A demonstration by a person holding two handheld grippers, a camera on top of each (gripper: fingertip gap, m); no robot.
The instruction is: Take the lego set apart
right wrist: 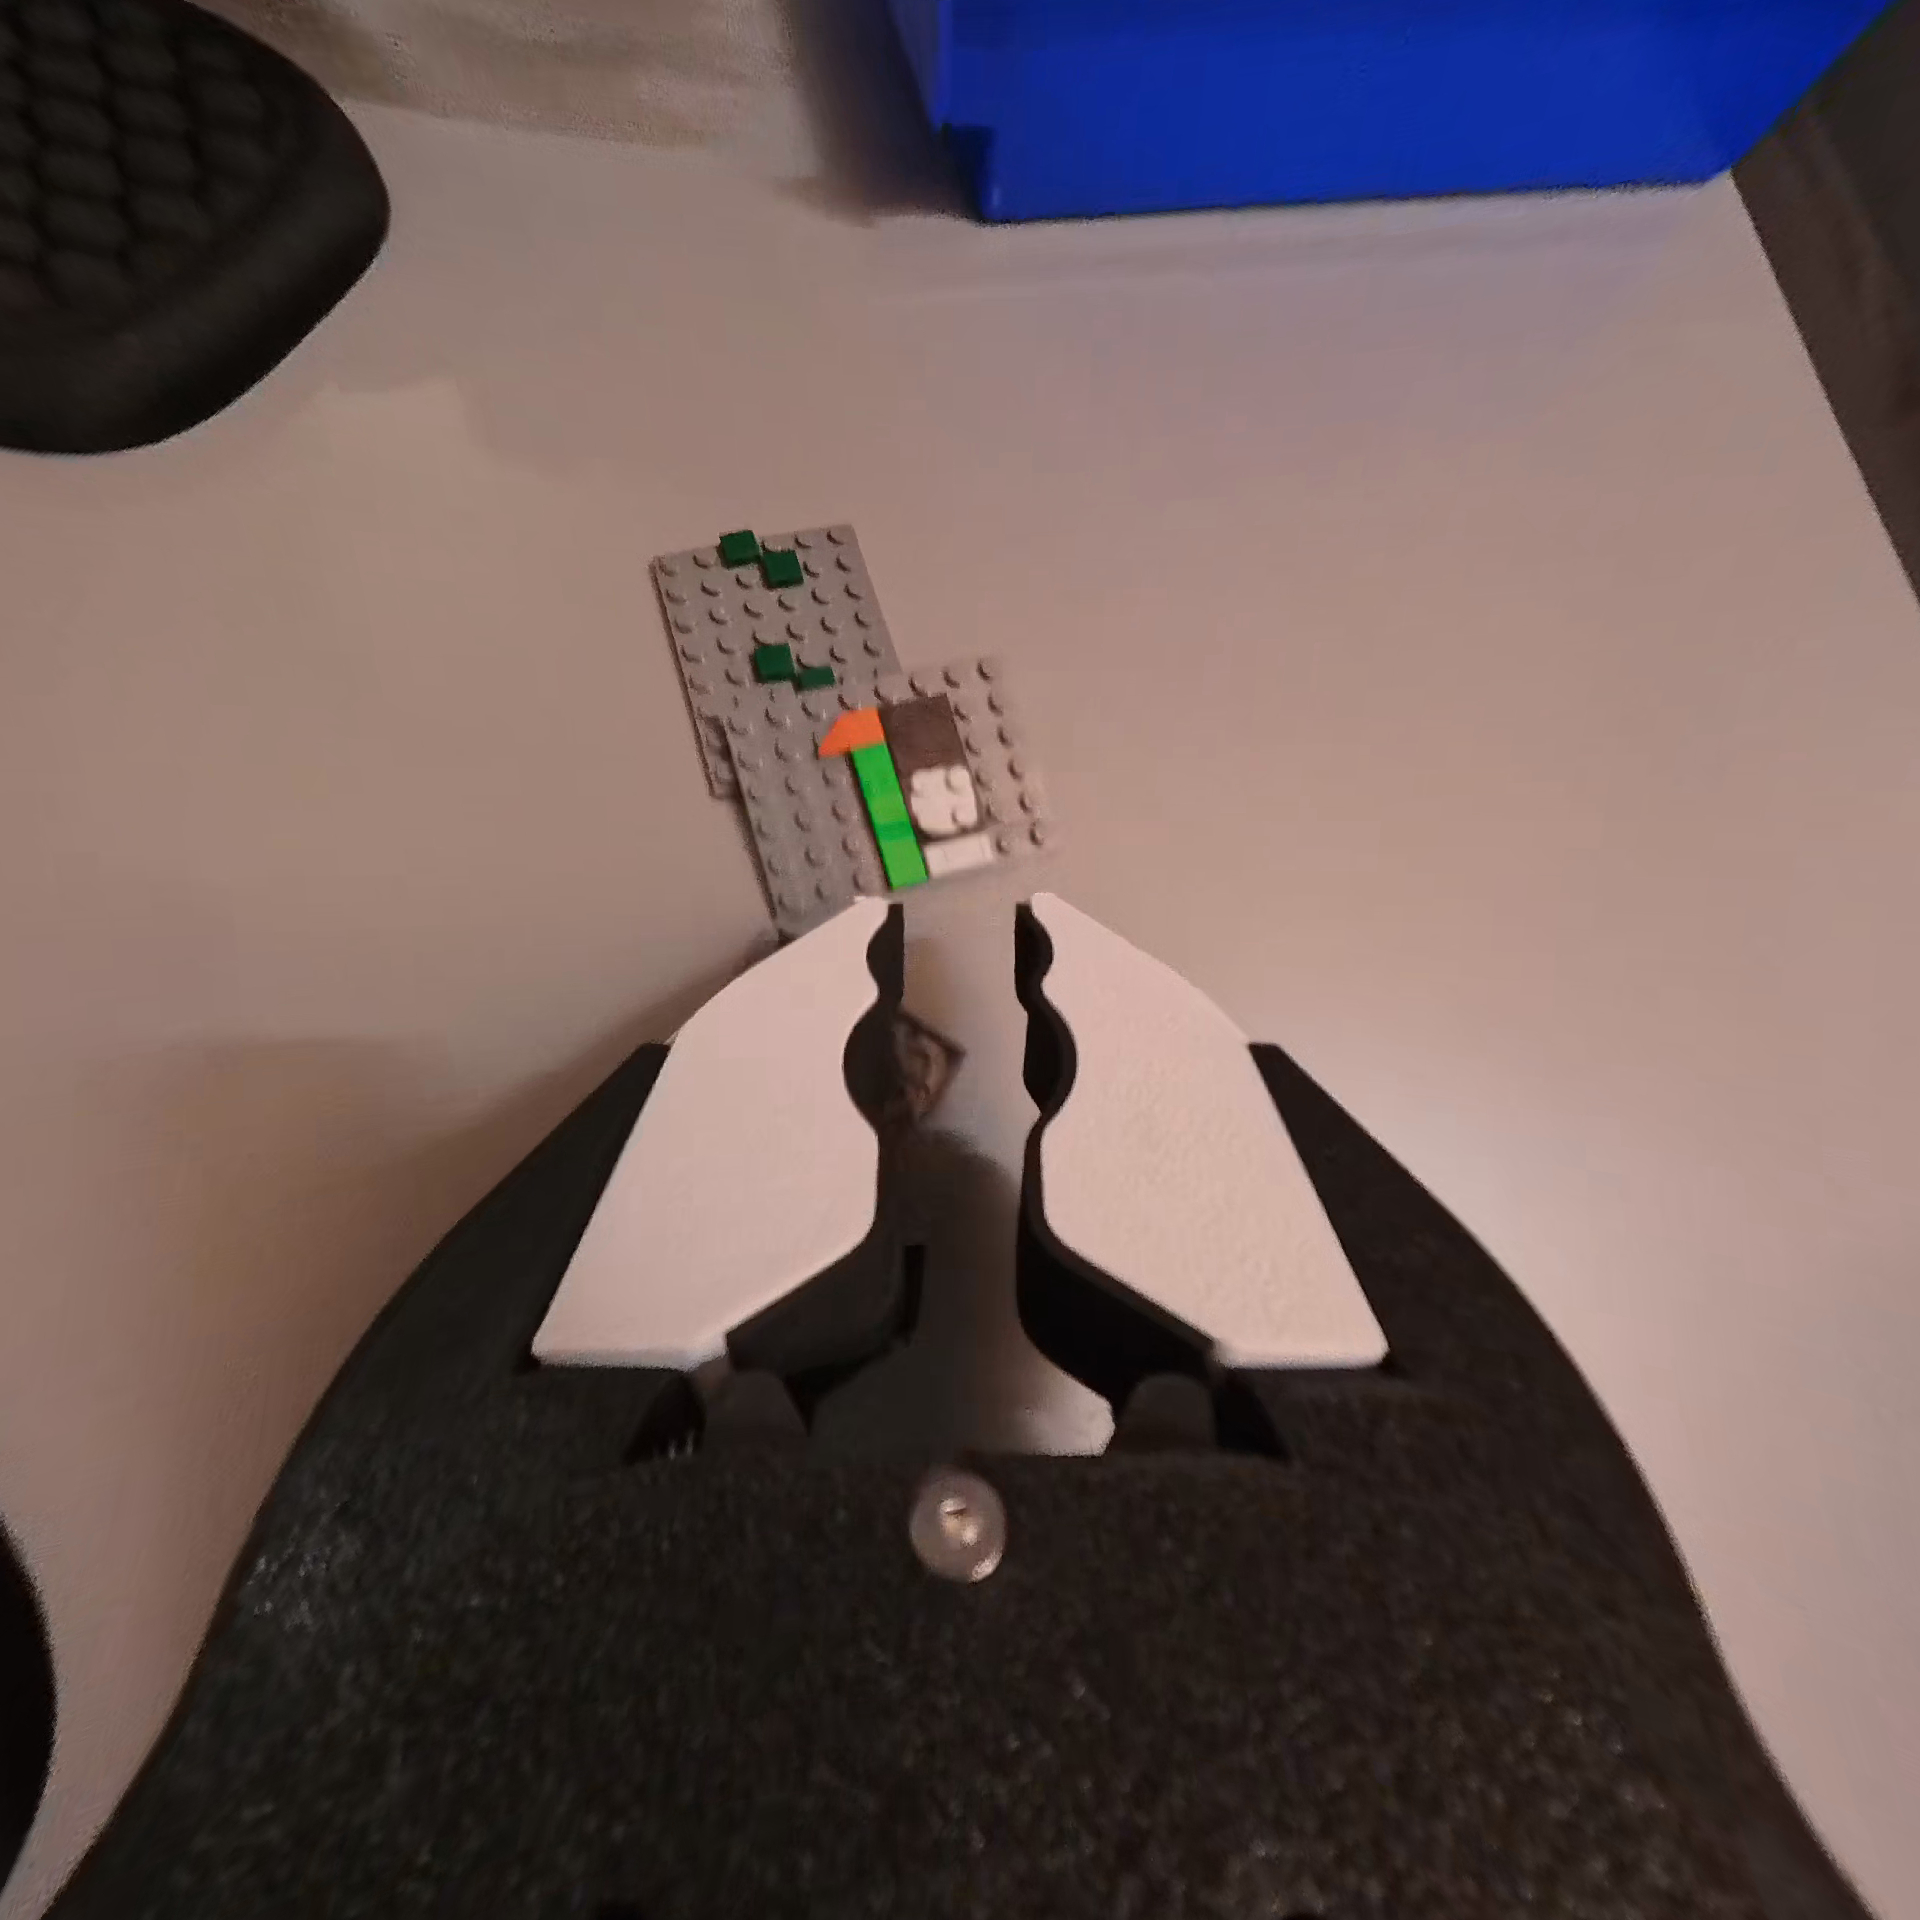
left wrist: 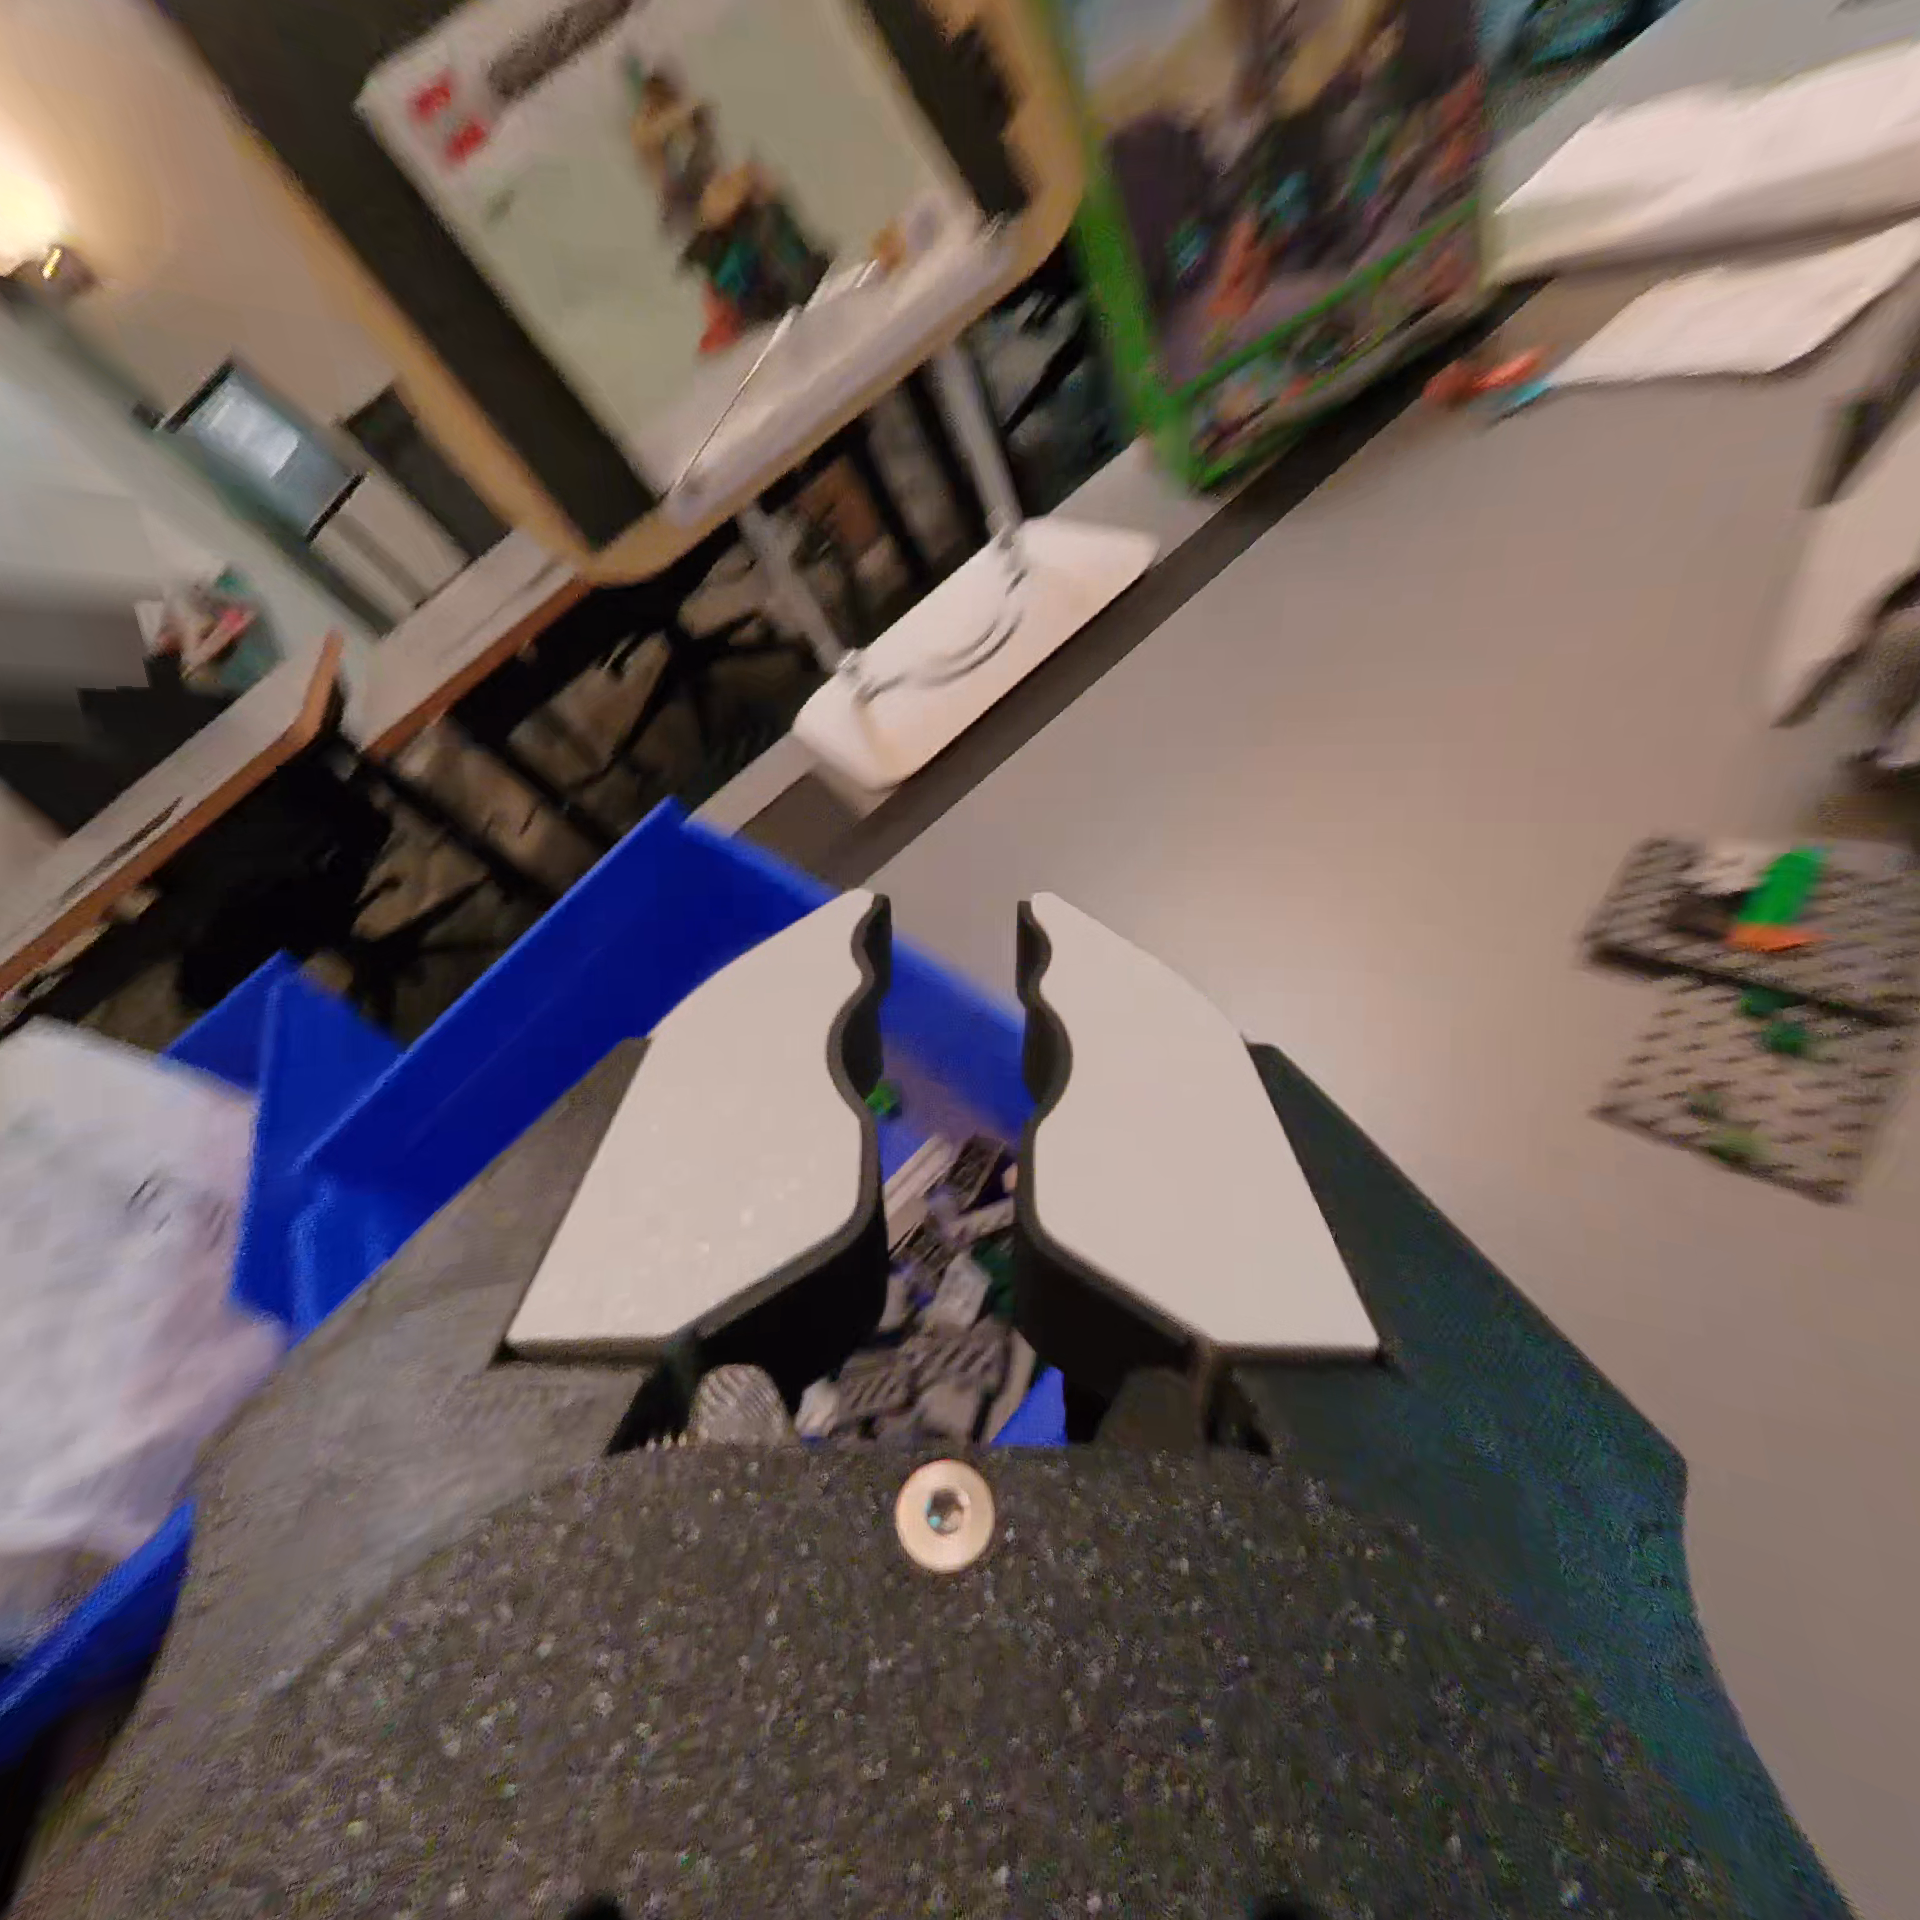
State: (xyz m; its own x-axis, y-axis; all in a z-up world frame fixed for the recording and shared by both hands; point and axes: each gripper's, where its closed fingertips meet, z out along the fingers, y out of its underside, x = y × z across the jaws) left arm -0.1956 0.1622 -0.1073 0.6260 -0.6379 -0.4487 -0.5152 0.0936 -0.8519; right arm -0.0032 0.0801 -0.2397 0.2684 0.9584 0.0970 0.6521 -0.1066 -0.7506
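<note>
The lego set [right wrist: 800, 800] lies flat on the pale table: two overlapping grey studded plates carrying small dark green tiles, a bright green strip [right wrist: 891, 821], an orange piece and grey and white pieces. My right gripper [right wrist: 954, 920] is open and empty, its tips just short of the set's near edge. A small dark piece [right wrist: 920, 1070] lies on the table between its fingers. My left gripper [left wrist: 954, 914] is open and empty above a blue bin [left wrist: 540, 1039] holding several loose grey pieces. In the blurred left wrist view the set [left wrist: 1756, 1018] lies far to the right.
The blue bin also shows at the top of the right wrist view [right wrist: 1351, 104]. A black mesh object [right wrist: 156, 208] sits at the top left. In the left wrist view a white tray [left wrist: 966, 644], a green-edged box [left wrist: 1299, 239] and papers [left wrist: 1714, 301] lie beyond. The right tips stand about 20 cm off the black mesh object [right wrist: 156, 208].
</note>
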